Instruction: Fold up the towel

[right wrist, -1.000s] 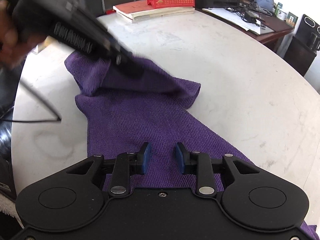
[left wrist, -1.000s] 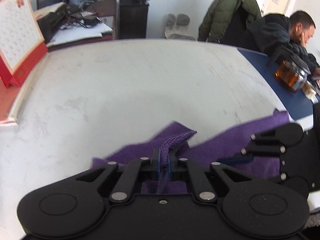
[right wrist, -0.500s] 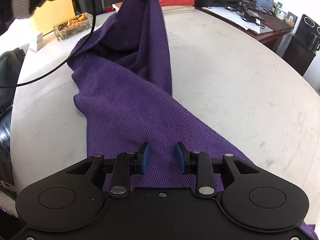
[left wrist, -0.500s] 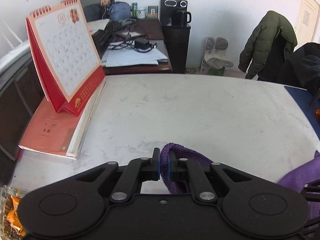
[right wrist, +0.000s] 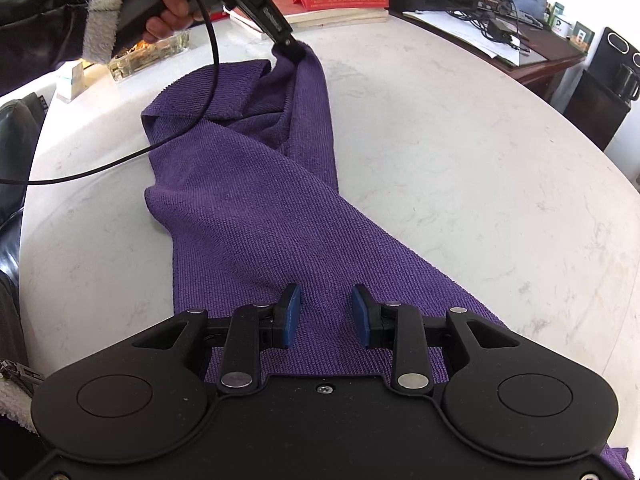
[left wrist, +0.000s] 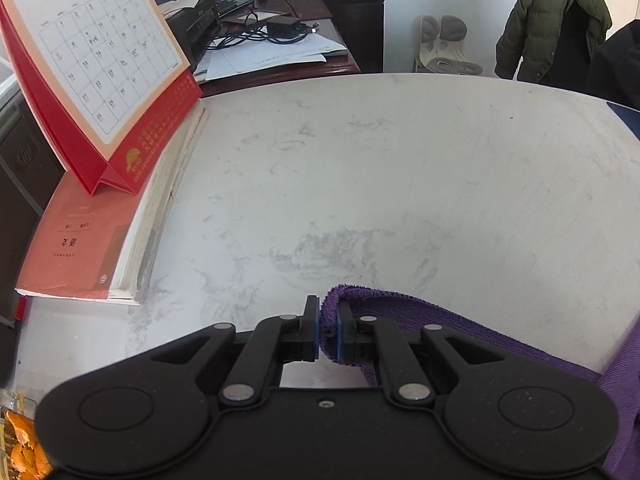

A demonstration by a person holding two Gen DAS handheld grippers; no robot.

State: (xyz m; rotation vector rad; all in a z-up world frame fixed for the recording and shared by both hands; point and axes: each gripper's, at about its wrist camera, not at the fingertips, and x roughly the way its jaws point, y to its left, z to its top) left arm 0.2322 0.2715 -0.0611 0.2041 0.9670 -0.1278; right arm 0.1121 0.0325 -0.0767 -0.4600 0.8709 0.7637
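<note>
In the left wrist view, the left gripper [left wrist: 328, 330] is pinching a corner of the purple towel [left wrist: 460, 324] between nearly closed blue pads, the hem bunching up out of the grip while the rest of the cloth is trailing off to the right across the pale marbled tabletop [left wrist: 360, 180]; a red desk calendar [left wrist: 100, 72] is standing on a stack of books [left wrist: 92, 248] to the left, well apart from the cloth. In the right wrist view, the right gripper [right wrist: 326, 314] is hovering partly open over the near end of the towel [right wrist: 256, 208], its pads apart and apparently clamping nothing, though whether their tips are touching the cloth cannot be told; a sleeved hand [right wrist: 160, 4] is carrying the left gripper [right wrist: 290, 46] at the far end, where the pinched corner is twisting the towel into a ridge. The step in hand appears to be spreading the towel out lengthwise before any fold. The next move likely calls for laying that far corner flat and smoothing the twisted, doubled-over far end, with the right gripper closing on the near edge to keep the cloth taut.
</note>
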